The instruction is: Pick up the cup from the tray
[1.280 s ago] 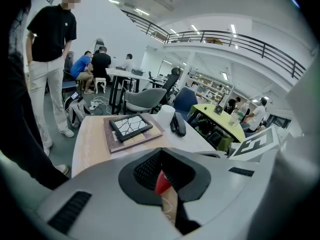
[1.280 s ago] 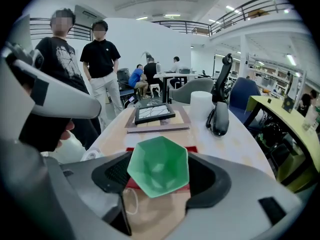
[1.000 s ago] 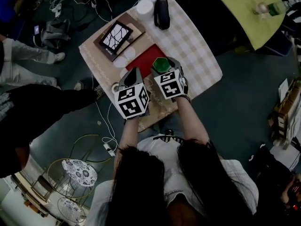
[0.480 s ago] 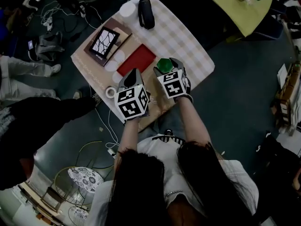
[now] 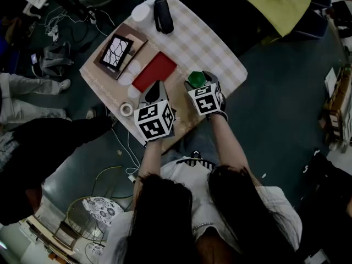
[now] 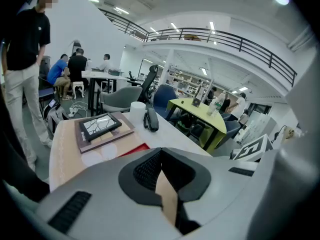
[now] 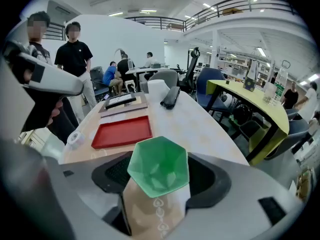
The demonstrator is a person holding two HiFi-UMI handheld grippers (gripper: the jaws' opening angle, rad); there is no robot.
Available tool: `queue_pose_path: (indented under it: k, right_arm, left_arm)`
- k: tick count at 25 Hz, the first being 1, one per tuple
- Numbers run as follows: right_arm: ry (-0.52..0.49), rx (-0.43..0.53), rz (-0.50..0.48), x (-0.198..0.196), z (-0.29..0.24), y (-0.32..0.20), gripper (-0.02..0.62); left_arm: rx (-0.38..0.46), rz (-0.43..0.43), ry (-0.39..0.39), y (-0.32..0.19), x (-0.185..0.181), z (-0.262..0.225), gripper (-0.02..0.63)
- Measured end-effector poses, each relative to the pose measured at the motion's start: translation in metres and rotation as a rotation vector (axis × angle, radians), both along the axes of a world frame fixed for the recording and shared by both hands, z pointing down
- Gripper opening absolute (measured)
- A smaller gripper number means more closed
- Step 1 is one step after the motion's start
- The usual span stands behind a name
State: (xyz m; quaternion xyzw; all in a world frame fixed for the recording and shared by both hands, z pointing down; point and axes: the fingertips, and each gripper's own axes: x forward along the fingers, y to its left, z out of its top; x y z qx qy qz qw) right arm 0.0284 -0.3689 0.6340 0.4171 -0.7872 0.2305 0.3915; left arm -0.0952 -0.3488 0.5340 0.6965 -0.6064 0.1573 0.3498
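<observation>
- Since a second ago the right gripper (image 5: 199, 81) has carried the green cup (image 7: 158, 167) rightward. It was over the right edge of the red tray (image 5: 155, 70) and is now clear of it, over the checked cloth of the table (image 5: 214, 54). The table also sits a little differently in the head view, which is only the head moving.
- At the near left edge of the table lies a small roll of tape (image 5: 127, 109), apart from everything else.
- The left gripper (image 6: 162, 176) hovers just near of the tray with its jaws drawn together on nothing. Only a sliver of tabletop shows between the pads.
- The tray is bare, with pale discs beside its left edge and a framed board (image 5: 116, 49) beyond them.
- The right gripper's jaws stand apart with the cup clamped between them, one pad on each side of its faceted wall and the six-sided mouth facing up. It is to the right of the tray and close to the left gripper.
- The pick looks essentially done, and what remains is holding it well.
  - Keep the squeeze even, because the angled facets could let the cup twist.
  - Keep the rim level.
  - Hold it off the cloth.
  - Give the left gripper room (the two are near each other).
</observation>
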Motion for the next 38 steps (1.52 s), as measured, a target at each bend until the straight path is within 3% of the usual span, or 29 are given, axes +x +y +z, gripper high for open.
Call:
queue_pose_path:
  k: [21,26,38]
  right_arm:
    - [-0.003,-0.019,0.02,0.011,0.014,0.004,0.334]
    - [-0.073,-0.008,0.033,0.007,0.011,0.005,0.334]
    - [-0.168,0.214,0.147,0.022,-0.073,-0.016,0.341]
  left_arm:
    - [0.011,-0.006,-0.01,0.0,0.002,-0.004,0.005]
    - [0.015,0.014,-0.01,0.002,0.006,-0.004,0.005]
    - [0.067,0.045,0.021,0.006,0.013,-0.018,0.005]
